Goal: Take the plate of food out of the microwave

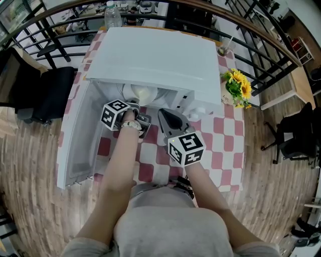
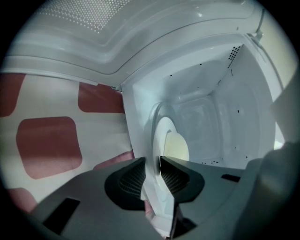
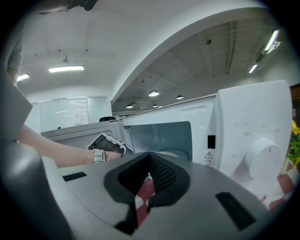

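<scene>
- White microwave [image 1: 155, 55] stands on a table under a red-and-white checked tablecloth [image 1: 220, 135]. Its door [image 1: 75, 135] is swung fully open to the left of the head view.
- Inside the cavity sits a white plate [image 1: 127, 90] carrying a pale, cream-yellow portion of food [image 1: 143, 93]. The plate has not left the oven.
- The left gripper [image 1: 134, 108] reaches into the cavity mouth, angled downward. In the left gripper view its jaws [image 2: 153, 161] stand narrow, with the near rim of the plate [image 2: 161, 140] clamped edge-on between the two ribbed pads. The food [image 2: 177, 147] shows just beyond the pads, and the cavity wall [image 2: 225, 117] lies behind it.
- The right gripper [image 1: 163, 113] is held in front of the open oven, just right of the left one and apart from the plate. In the right gripper view its jaws [image 3: 150, 157] meet at the tips with nothing between them. Only the tablecloth [image 3: 143, 192] shows through the gap below them.
- The right gripper view also shows the left gripper [image 3: 108, 145] at the cavity opening and the control panel with a round dial [image 3: 262, 154] on the right of the microwave [image 3: 253, 126].
- A bunch of sunflowers [image 1: 238, 86] stands on the table just to the right of the microwave, and a clear bottle [image 1: 113, 15] stands behind it.
</scene>
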Demonstrator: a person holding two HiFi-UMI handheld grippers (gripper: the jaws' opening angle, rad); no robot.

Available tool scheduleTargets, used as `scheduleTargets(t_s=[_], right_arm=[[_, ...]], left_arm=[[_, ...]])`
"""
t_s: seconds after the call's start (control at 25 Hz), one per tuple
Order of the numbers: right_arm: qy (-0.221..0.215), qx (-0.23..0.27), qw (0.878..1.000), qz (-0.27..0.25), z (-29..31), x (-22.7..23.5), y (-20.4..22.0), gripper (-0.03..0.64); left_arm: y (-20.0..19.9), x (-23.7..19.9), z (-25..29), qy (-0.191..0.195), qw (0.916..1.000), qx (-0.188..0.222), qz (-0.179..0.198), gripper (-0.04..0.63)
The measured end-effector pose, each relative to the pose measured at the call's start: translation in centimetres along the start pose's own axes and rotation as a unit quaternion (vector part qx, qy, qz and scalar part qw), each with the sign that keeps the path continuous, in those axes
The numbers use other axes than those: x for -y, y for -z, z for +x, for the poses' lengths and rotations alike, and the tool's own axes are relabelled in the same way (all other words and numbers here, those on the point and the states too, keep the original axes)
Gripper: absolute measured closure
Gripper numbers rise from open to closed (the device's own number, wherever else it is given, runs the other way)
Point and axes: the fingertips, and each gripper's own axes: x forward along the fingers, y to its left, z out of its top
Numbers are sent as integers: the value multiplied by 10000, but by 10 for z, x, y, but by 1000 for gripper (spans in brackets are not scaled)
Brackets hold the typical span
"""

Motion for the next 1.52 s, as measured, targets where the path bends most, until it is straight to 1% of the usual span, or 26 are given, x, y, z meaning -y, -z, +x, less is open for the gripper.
scheduleTargets(t_s=[0.28, 0.32, 0.36, 0.44, 0.56, 0.72, 0.88, 1.12, 1.32, 1.52], right_arm=[[19, 6, 10000, -13, -2, -2, -1, 595], [16, 5, 10000, -14, -3, -3, -1, 595], [15, 6, 10000, -16, -3, -3, -1, 595], [16, 7, 10000, -20, -3, -4, -1, 595], [7, 4, 10000, -44, -5, -6, -1, 595], [20, 13, 10000, -58, -7, -7, -2, 595], [-3, 46, 9999, -101, -10, -11, -4, 595], [41, 78, 9999, -128, -18, -14, -5, 595], [99, 186, 9997, -143, -26, -17, -7, 595], [173, 363, 9987, -298, -37, -21, -10, 595]], left_arm=[[0, 4, -4, 69, 9999, -105, 0, 513], [0, 6, -5, 95, 9999, -102, 0, 520], [0, 7, -6, 117, 9999, -98, -1, 552], [0, 8, -7, 158, 9998, -95, -12, 555], [-1, 10, -11, 344, 9993, -71, -91, 565], [-1, 18, -15, 667, 9977, -27, -74, 581], [-1, 17, -19, 799, 9967, 0, -101, 583], [-1, 16, -26, 894, 9959, 107, 8, 583], [3, 17, -35, 1084, 9940, 146, 26, 583], [10, 20, -45, 1239, 9922, 118, 41, 583]])
